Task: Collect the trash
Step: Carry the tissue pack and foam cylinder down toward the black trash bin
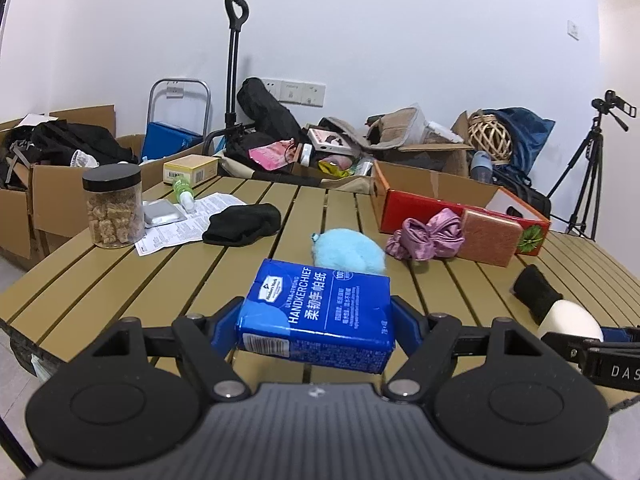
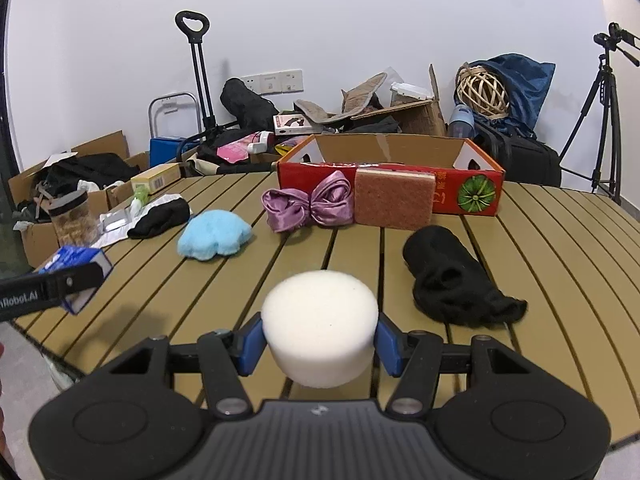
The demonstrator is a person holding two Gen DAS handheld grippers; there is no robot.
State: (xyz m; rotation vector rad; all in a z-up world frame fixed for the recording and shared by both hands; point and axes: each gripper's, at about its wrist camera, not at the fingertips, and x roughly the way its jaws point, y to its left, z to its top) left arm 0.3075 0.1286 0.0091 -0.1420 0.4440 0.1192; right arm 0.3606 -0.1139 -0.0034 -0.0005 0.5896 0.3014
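My left gripper (image 1: 316, 320) is shut on a blue handkerchief tissue pack (image 1: 316, 312) and holds it above the near edge of the slatted table (image 1: 120, 292). My right gripper (image 2: 319, 340) is shut on a white round sponge (image 2: 320, 324), held above the table (image 2: 560, 280). The sponge also shows at the right of the left wrist view (image 1: 570, 318). The tissue pack shows at the left of the right wrist view (image 2: 78, 268). A red open cardboard box (image 2: 400, 168) stands at the table's far side, also in the left wrist view (image 1: 448, 204).
On the table lie a light blue fluffy item (image 2: 214, 238), a purple satin bow (image 2: 310, 204), a pink scouring pad (image 2: 394, 200) leaning on the box, two black socks (image 2: 452, 280) (image 2: 162, 212), a jar (image 1: 114, 210), papers (image 1: 188, 220). Boxes, bags and a tripod (image 2: 608, 120) crowd the floor behind.
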